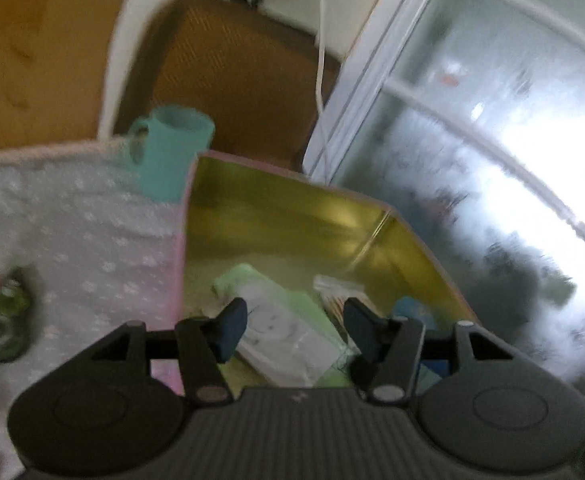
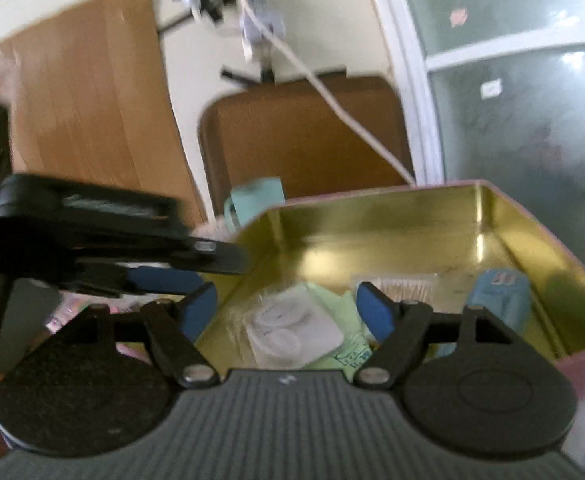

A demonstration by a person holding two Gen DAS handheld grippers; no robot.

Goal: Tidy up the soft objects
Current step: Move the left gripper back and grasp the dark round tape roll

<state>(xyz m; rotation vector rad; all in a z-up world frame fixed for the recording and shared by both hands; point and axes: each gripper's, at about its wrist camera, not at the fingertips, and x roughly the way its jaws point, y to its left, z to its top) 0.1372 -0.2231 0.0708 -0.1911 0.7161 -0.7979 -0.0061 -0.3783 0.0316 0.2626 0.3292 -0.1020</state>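
Left gripper: fingers apart, empty, over gold-lined tin; white packet between the tips; teal mug beyond, only here a paw-print cloth leftward. Right gripper: fingers apart, empty; same tin, plus cotton swabs and blue pack rightward.

Left hand-held gripper agape, right hand-held gripper seemingly empty

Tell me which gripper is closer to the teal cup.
Left. The left gripper hangs over the tin's left side, next to the teal cup. The right gripper sits further right, over the tin's middle.
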